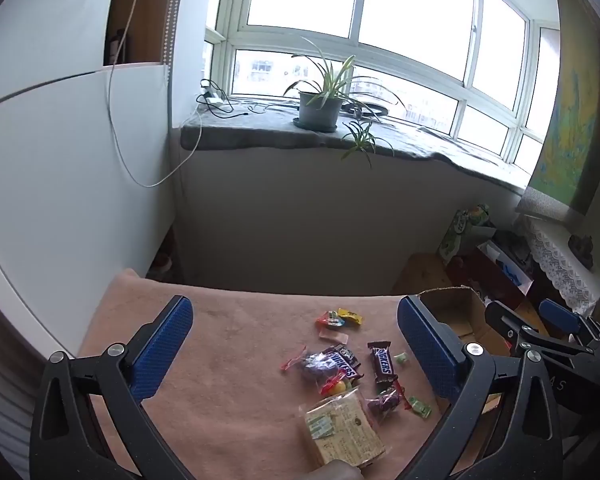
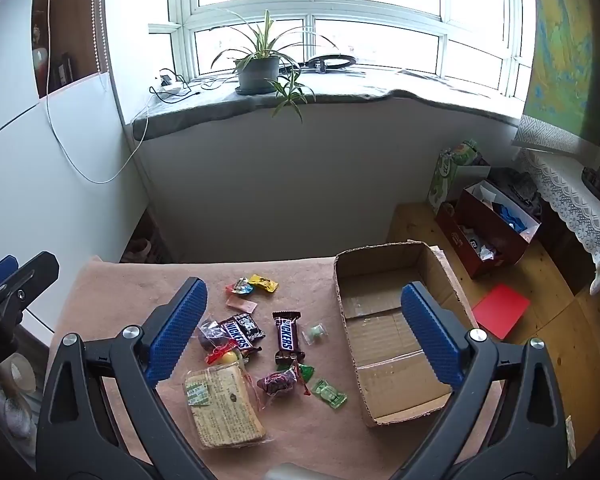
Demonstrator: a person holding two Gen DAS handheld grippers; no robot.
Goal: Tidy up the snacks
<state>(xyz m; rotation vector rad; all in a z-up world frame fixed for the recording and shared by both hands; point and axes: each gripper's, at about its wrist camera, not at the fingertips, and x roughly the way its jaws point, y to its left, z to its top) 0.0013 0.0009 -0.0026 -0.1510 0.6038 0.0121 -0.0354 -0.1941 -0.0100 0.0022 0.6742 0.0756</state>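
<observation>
Both pairs of fingers stand wide apart with nothing between them. The left gripper point(image 1: 296, 344) hangs above the near part of the surface point(image 1: 228, 400), tilted downward, its blue pads framing the scattered snacks from above. The right gripper point(image 2: 304, 328) hangs beside it, tilted down likewise, one finger over the snack pile and the other over the cardboard box point(image 2: 392, 344).

The snacks lie loose on the brown cloth, none yet in the box. Nearest is a flat pack of crackers point(image 2: 224, 412) in clear wrap. Just beyond it are two chocolate bars point(image 2: 286, 332), one upright in the view and one slanted, with a purple-wrapped sweet point(image 2: 278, 384), a small bag with a red strip and yellow pieces point(image 2: 228, 356), and two green candies point(image 2: 330, 392) around them. Farther back sit a yellow packet point(image 2: 263, 283) and a red-and-blue one touching it. The box stands open and empty at the right edge of the surface, just beside the pile.

This looks like the very start of the job: no item is grasped. The next move probably calls for lowering one gripper over a single snack, perhaps the upright chocolate bar, which lies apart enough to pinch cleanly, then carrying it across into the box. The thin wrappers lie flat, so the fingers would need to come down close to the cloth.
</observation>
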